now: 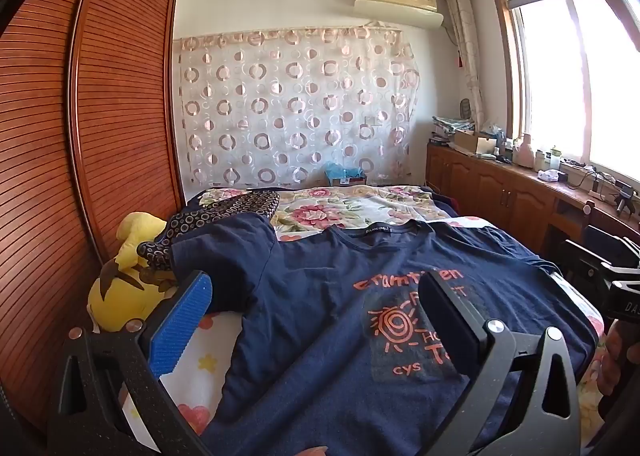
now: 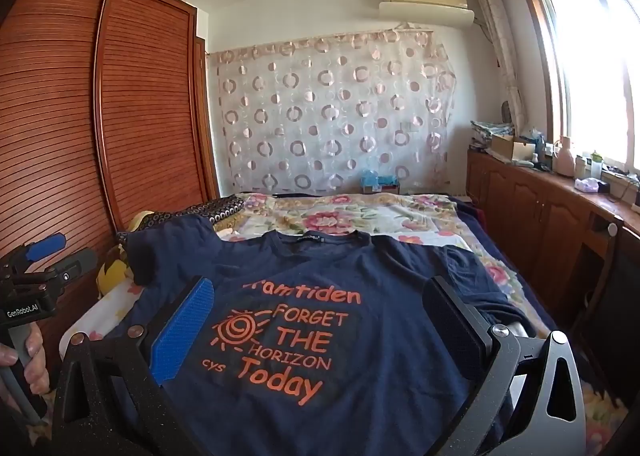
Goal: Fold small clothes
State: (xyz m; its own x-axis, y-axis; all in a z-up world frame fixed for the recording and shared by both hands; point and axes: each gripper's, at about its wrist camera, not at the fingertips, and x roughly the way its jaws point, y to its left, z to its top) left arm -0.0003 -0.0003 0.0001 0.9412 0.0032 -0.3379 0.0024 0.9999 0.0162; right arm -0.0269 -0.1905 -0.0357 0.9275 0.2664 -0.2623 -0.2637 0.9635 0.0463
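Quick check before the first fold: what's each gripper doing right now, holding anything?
Left gripper: open, holding nothing, above the navy T-shirt.
Right gripper: open, holding nothing, above the same T-shirt.

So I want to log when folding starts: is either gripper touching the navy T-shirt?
Apart. Each wrist view shows its own jaws wide open above the navy T-shirt, nothing pinched: left gripper, right gripper.
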